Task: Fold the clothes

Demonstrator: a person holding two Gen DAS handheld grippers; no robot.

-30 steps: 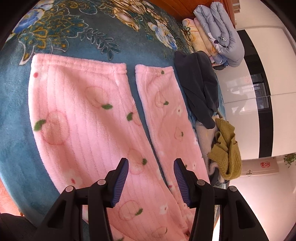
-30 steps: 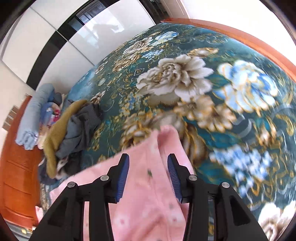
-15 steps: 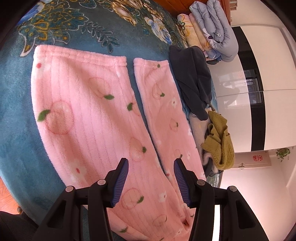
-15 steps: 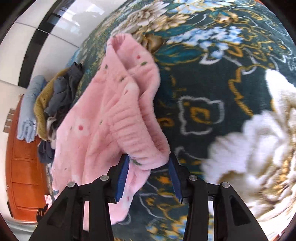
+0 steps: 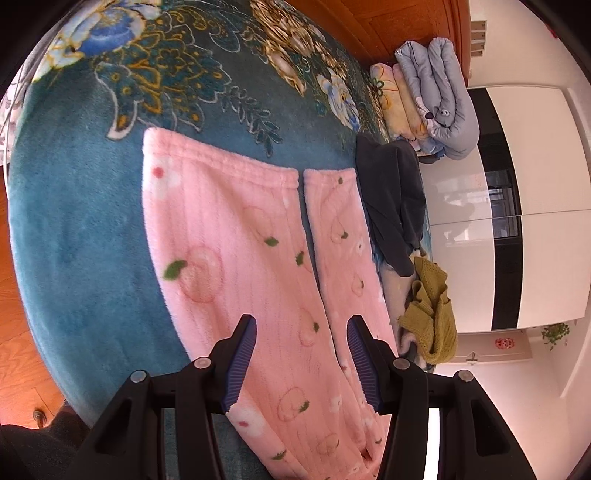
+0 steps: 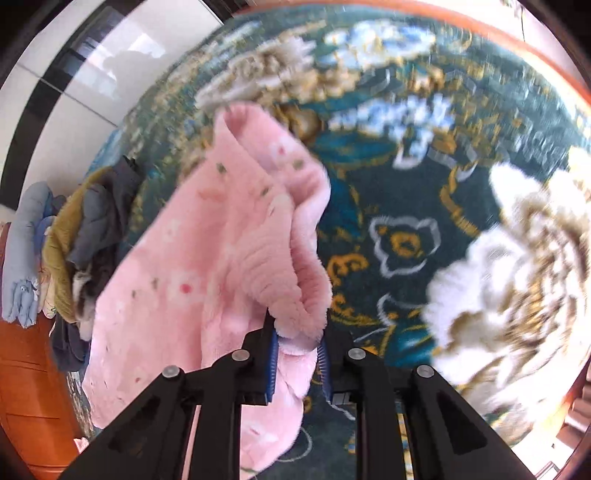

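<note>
Pink fleece pyjama trousers (image 5: pixel 236 251) with a peach print lie flat on the teal flowered blanket (image 5: pixel 81 229), both legs side by side, cuffs at the far end. My left gripper (image 5: pixel 301 365) hovers open above the legs, nothing between its blue pads. In the right wrist view the waistband end of the pink trousers (image 6: pixel 229 236) is bunched and lifted. My right gripper (image 6: pixel 297 363) has its jaws closing on a thick fold of that waistband, and the pads press into the fleece.
A dark grey garment (image 5: pixel 395 206) and a mustard knit (image 5: pixel 432 325) lie heaped beside the trousers. Rolled quilts (image 5: pixel 439 107) are stacked against the wooden headboard (image 5: pixel 410 26). White wardrobe doors (image 5: pixel 528 155) stand beyond the bed. Wooden floor (image 5: pixel 18 350) shows at the left edge.
My right gripper moved in over the trousers' waistband end, and its jaws narrowed on the bunched fold. The left gripper drifted along the legs, still open.
</note>
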